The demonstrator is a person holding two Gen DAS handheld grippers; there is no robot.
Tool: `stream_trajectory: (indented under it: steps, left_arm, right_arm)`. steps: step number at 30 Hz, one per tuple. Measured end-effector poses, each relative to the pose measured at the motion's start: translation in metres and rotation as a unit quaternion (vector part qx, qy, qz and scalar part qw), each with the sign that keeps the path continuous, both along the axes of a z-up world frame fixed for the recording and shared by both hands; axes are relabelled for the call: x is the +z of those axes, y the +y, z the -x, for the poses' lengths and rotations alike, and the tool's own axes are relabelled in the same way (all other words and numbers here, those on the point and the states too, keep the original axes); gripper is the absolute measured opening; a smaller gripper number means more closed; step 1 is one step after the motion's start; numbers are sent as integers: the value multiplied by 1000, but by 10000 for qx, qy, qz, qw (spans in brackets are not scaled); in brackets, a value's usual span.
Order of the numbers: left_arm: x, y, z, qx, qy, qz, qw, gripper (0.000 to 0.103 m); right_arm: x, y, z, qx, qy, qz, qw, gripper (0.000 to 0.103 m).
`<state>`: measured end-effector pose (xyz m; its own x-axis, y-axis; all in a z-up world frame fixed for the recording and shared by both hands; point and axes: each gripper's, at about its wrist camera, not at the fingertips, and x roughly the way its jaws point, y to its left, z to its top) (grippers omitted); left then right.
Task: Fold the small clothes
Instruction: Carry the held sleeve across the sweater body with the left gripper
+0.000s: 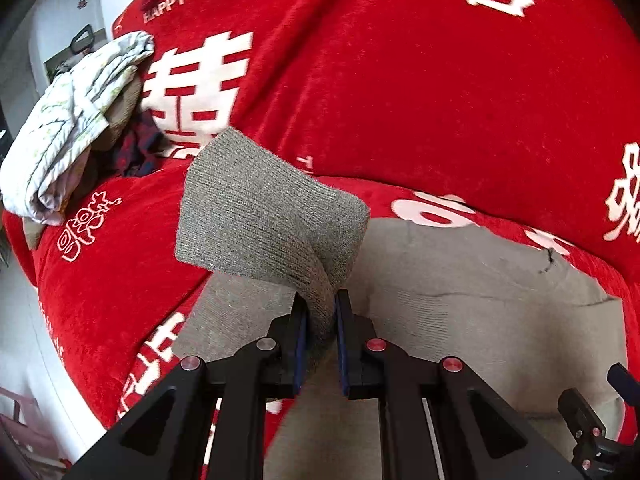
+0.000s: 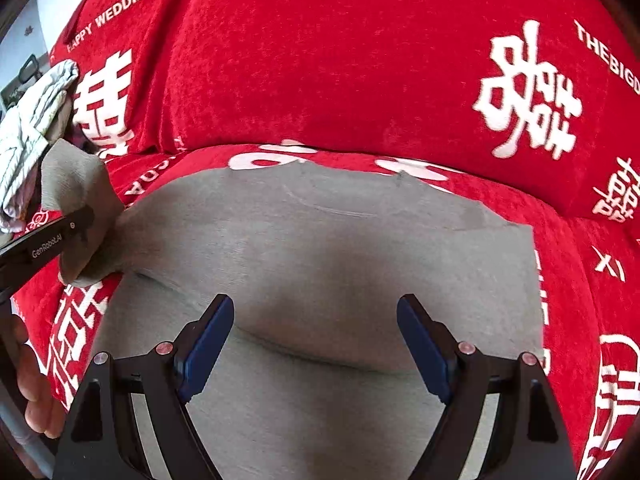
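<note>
1. At far left, a pile of pale printed clothes (image 1: 68, 128) lies on the red sofa cover (image 1: 440, 100).
2. Left hand-held gripper (image 1: 321, 320) is clenched on the grey knit garment (image 1: 272, 216), its sleeve lifted.
3. Right hand-held gripper (image 2: 316, 344) hangs released above the garment's flat body.

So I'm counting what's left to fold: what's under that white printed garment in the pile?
Under the white printed garment show a tan piece and dark plaid fabric; anything deeper is covered.
</note>
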<state>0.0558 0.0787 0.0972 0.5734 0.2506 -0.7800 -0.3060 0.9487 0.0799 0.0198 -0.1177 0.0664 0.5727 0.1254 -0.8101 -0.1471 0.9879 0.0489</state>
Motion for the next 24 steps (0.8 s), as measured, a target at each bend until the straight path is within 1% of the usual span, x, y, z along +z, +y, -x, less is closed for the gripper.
stream_trajectory:
  steps: [7,12,16,23,24]
  left_arm:
    - [4,-38,-14,-254,21,-201,9995,14]
    - [10,-60,-22,-409,16,-282,9988,14]
    - [13,-79,-27,-590,-19,-450,9972,14]
    - [13,-99,-35,-737,29,-473,9962,14]
    - [13,-102,-36,-753,35,-470,9960,12]
  right_arm:
    - [-3,-29,1,-241,41,-115,9996,87]
    - [-8,-36,1,-213,100,-102,9997,87]
    - [-7,-43,3,-239,45,-97,9997,87]
    - [-11,-65,5,-380,102,-143,9991,87]
    - [-12,-68,5,-392,105,-136,9991,87]
